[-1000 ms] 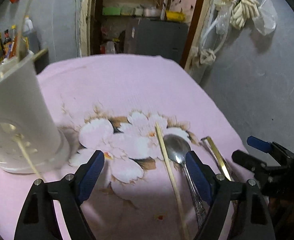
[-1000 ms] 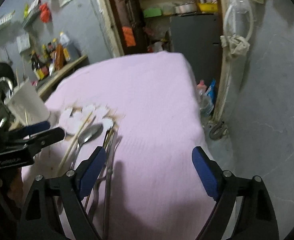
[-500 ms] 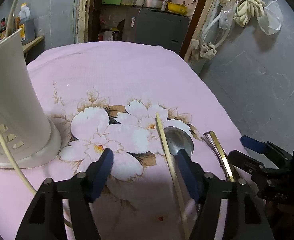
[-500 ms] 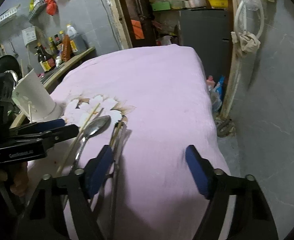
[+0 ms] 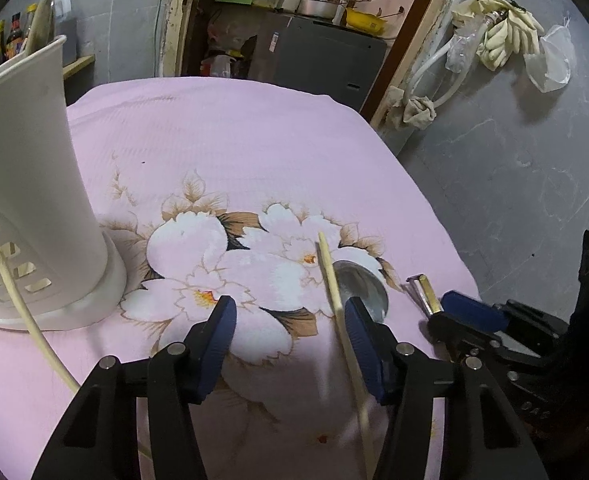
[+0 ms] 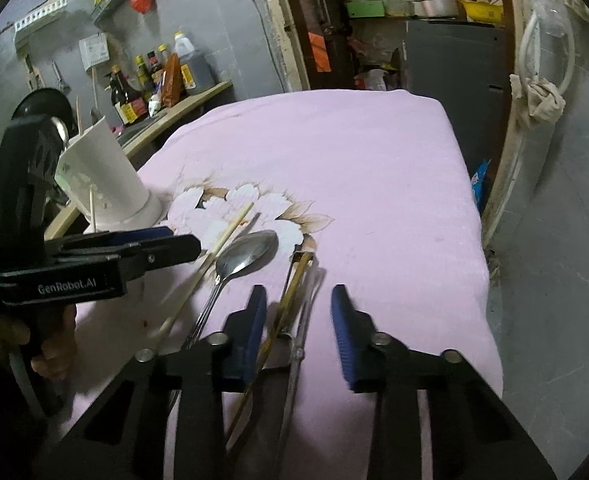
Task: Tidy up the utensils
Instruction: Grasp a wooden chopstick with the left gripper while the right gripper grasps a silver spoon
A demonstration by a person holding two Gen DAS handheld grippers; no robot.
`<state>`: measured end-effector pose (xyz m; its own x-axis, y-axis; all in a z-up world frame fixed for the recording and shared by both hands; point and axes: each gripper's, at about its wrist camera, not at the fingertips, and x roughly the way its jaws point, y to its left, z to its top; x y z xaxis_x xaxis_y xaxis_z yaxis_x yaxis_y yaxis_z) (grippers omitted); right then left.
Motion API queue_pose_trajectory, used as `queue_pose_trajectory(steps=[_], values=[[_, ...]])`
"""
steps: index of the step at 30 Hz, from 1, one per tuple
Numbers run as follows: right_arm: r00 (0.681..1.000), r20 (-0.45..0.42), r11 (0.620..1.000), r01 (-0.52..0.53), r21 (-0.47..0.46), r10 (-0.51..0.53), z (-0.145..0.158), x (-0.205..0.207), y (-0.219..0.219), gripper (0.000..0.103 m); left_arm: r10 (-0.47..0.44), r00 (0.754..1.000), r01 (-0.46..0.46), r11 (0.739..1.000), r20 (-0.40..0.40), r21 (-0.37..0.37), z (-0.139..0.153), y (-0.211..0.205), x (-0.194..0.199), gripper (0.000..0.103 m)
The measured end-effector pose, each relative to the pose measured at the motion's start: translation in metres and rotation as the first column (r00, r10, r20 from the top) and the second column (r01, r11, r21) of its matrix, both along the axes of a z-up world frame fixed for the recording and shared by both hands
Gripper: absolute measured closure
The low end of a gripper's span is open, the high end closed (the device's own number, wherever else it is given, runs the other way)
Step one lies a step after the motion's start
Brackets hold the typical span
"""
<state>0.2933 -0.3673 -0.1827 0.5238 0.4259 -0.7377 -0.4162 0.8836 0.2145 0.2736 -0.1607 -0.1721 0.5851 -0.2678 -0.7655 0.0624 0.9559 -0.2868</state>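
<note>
A white utensil holder (image 5: 26, 200) stands at the left on the pink flowered cloth (image 5: 234, 152), with a chopstick (image 5: 30, 320) poking out of its slots. A loose wooden chopstick (image 5: 334, 296), a metal spoon (image 5: 364, 288) and a gold-and-steel peeler (image 5: 424, 292) lie side by side at the right. My left gripper (image 5: 290, 344) is open, low over the cloth, its right finger against the chopstick. My right gripper (image 6: 298, 332) is open, straddling the peeler (image 6: 294, 300), with the spoon (image 6: 246, 256) and chopstick (image 6: 214, 252) to its left. The holder also shows in the right wrist view (image 6: 106, 176).
Sauce bottles (image 6: 154, 76) stand on a wooden shelf behind the holder. A grey cabinet (image 5: 322, 60) fills the doorway beyond the table's far edge. The cloth's right edge (image 6: 478, 232) drops to a grey floor. Rags and a hose hang on the right wall (image 5: 494, 36).
Both grippers have narrowed their opening and dropped closer to the cloth. The left one has closed in on the loose chopstick; the right one has moved left over the peeler.
</note>
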Motion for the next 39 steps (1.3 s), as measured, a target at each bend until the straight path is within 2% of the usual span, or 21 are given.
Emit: queue_pose_trajectory(steps=[4,6,10,13,16,18,26,32,39], values=[[1.0,-0.001,1.0,0.004,-0.002,-0.004,0.003,-0.004,-0.004,0.09,-0.035,0.999,0.035,0.999,-0.008,-0.018,0.002,-0.005,0.002,0.058],[1.0,-0.009,1.0,0.008,0.008,-0.008,0.003,-0.005,-0.009,0.092,-0.055,0.998,0.054,0.998,-0.025,-0.027,0.001,-0.009,0.006,0.065],[0.999,-0.032,0.999,0.026,0.047,-0.025,0.005,-0.006,-0.019,0.094,-0.074,0.995,0.069,0.995,-0.069,-0.071,-0.004,-0.013,0.016,0.071],[0.997,-0.056,0.994,0.057,0.097,-0.052,0.003,-0.006,-0.027,0.094,-0.085,0.993,0.079,0.994,-0.083,-0.076,-0.006,-0.017,0.023,0.076],[0.995,-0.072,0.988,0.08,0.129,-0.071,0.0,-0.005,-0.031,0.095,-0.088,0.991,0.075,0.99,-0.104,-0.116,-0.008,-0.015,0.028,0.086],[0.994,-0.078,0.986,0.086,0.144,-0.075,0.0,-0.005,-0.03,0.096,-0.082,0.989,0.065,0.988,-0.123,-0.137,-0.01,-0.013,0.029,0.096],[0.995,-0.076,0.986,0.078,0.147,-0.067,0.006,-0.006,-0.019,0.098,-0.118,0.975,0.096,0.987,-0.186,-0.126,-0.014,-0.01,0.03,0.097],[0.991,-0.107,0.989,0.095,0.115,-0.083,0.004,-0.005,-0.018,0.098,-0.159,0.957,0.134,0.984,-0.243,-0.116,-0.012,-0.013,0.039,0.097],[0.984,-0.141,0.988,0.123,0.098,-0.109,-0.001,-0.008,-0.02,0.098,-0.192,0.943,0.172,0.98,-0.273,-0.095,-0.01,-0.016,0.039,0.097]])
